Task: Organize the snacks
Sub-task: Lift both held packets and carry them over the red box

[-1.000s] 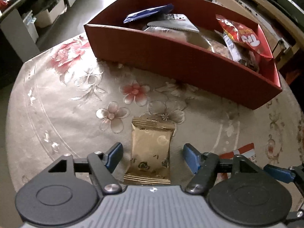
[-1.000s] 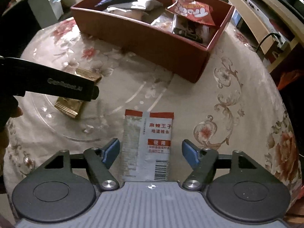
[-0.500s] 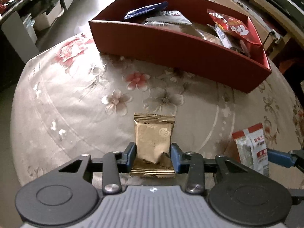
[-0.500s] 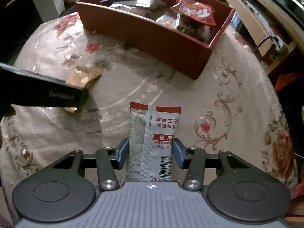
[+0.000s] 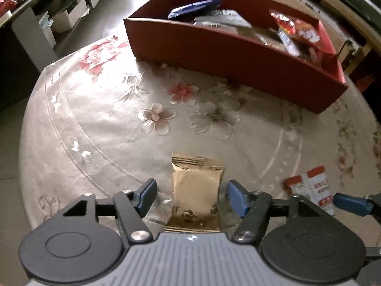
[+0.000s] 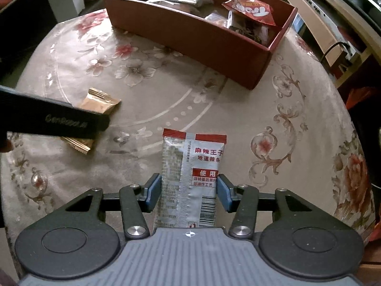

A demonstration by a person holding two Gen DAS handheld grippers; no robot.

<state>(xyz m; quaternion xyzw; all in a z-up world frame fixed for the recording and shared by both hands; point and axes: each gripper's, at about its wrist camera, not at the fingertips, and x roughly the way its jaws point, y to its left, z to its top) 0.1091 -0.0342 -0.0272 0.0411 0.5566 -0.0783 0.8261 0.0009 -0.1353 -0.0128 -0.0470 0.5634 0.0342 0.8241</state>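
Note:
A gold snack packet [image 5: 195, 190] lies on the flowered tablecloth between the fingers of my left gripper [image 5: 191, 196], which is open with gaps on both sides. The packet also shows in the right wrist view [image 6: 100, 104], partly behind the left gripper's body [image 6: 54, 121]. My right gripper [image 6: 189, 193] is shut on a silver-and-red spicy snack packet [image 6: 190, 178], its blue pads pressing both edges. That packet also shows in the left wrist view [image 5: 314, 190]. The red cardboard box [image 5: 238, 54] holding several snacks stands at the far side; it also shows in the right wrist view [image 6: 214, 38].
The round table [image 6: 297, 119] has its edge close on the right and left. A red chip bag [image 6: 250, 9] and a blue packet [image 5: 193, 7] lie in the box. Shelves and furniture stand beyond the table.
My left gripper closed on the gold packet half a second ago and has now opened again. My right gripper has closed on the silver-and-red packet and keeps hold.

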